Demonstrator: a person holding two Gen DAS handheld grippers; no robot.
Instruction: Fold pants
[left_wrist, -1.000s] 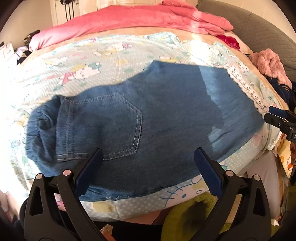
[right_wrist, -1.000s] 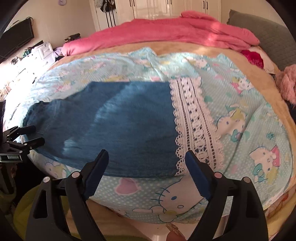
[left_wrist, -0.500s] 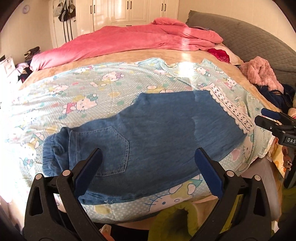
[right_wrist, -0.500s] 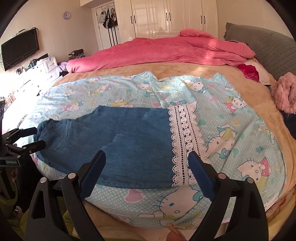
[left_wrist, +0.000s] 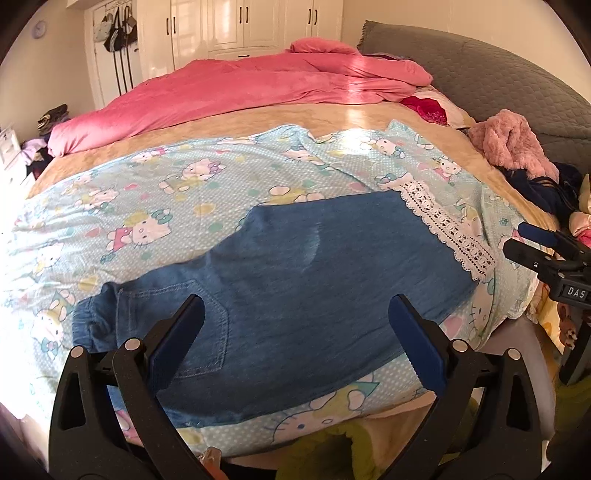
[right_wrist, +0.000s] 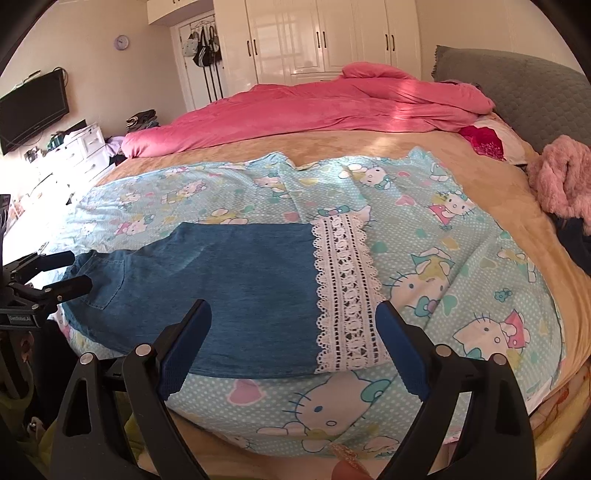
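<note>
Both tongs, left tongs (left_wrist: 295, 325) and right tongs (right_wrist: 293, 328), have pulled back and risen, spread wide and empty. The denim pants (left_wrist: 295, 280) lie flat on the cartoon-print sheet (left_wrist: 177, 192). Only the left view shows their back pocket (left_wrist: 192, 325); only the right shows the television (right_wrist: 33, 110).

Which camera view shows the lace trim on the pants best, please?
The right wrist view: the lace trim lies near centre, its pattern clear. The left wrist view shows it small, off to the right.
</note>
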